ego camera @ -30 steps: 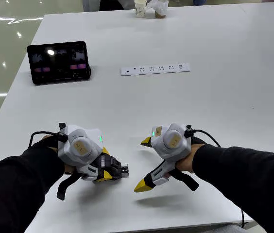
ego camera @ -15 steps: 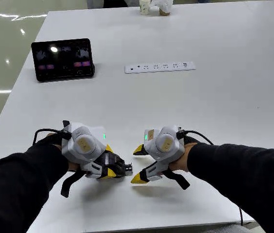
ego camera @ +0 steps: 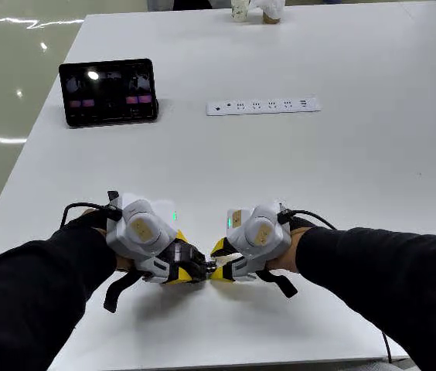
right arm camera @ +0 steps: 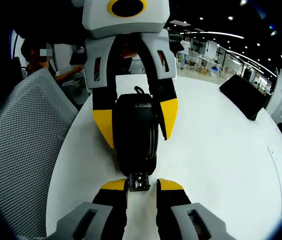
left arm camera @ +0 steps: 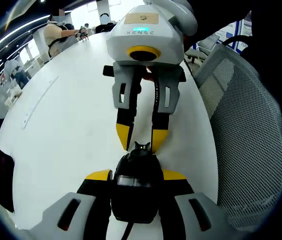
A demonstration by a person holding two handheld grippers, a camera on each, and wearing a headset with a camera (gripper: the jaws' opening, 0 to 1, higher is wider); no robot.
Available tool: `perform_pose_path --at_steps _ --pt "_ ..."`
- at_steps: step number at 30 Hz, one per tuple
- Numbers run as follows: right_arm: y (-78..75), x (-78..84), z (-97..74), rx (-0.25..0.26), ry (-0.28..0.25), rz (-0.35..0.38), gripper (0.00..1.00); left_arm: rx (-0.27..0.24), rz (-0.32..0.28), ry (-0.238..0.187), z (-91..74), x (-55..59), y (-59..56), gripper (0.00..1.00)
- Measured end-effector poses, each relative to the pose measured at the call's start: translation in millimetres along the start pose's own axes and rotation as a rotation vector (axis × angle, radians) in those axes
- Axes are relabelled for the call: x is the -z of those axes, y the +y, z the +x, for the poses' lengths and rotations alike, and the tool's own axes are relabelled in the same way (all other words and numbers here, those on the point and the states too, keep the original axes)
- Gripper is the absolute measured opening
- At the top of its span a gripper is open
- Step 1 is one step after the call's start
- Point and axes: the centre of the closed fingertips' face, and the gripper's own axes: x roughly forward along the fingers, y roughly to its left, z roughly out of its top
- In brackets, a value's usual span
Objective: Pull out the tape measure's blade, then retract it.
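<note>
Two grippers meet tip to tip near the near edge of the white table (ego camera: 295, 178). The left gripper (left arm camera: 136, 175) is clamped on the black tape measure (left arm camera: 136, 192), jaws tight against its sides. The right gripper (right arm camera: 137, 186) has its jaws a narrow gap apart, flanking the blade's end hook (right arm camera: 137, 180); whether they pinch it I cannot tell. Farther off lie a power strip (ego camera: 263, 106) and, to the left, a dark tablet (ego camera: 110, 91).

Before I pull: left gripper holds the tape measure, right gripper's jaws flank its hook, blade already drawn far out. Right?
No: the blade is not out. The right gripper view shows the hook right against the tape measure. The rest holds.
</note>
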Motion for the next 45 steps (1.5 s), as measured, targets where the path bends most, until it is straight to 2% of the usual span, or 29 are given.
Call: perform_pose_path --at_steps 3,5,9,11,16,20,26,45 --pt "2.8 -0.6 1.5 -0.011 0.010 0.001 0.13 -0.002 -0.001 0.000 0.0 0.1 0.0 0.30" --pt "2.5 -0.1 3.5 -0.008 0.016 0.002 0.13 -0.005 -0.001 -0.003 -0.2 0.1 -0.2 0.30" --pt "1.0 -0.1 3.4 -0.023 0.022 0.068 0.13 -0.016 -0.004 -0.014 -0.6 -0.1 -0.4 0.30" --pt "2.1 -0.2 3.8 -0.013 0.034 -0.004 0.13 -0.017 -0.003 -0.017 -0.9 -0.4 -0.6 0.30" --pt "1.8 0.0 4.3 -0.027 0.024 0.028 0.13 -0.014 -0.002 -0.022 0.0 -0.1 0.0 0.30" --pt "2.8 -0.1 4.3 -0.034 0.020 0.010 0.12 -0.010 -0.003 -0.022 2.0 1.5 1.3 0.30" --pt "2.5 0.2 4.4 -0.042 0.005 0.028 0.12 -0.011 -0.004 -0.023 2.7 2.3 1.8 0.30" --pt "4.5 3.0 1.5 -0.061 0.003 0.031 0.11 -0.012 -0.011 -0.021 0.0 0.0 -0.9 0.30"
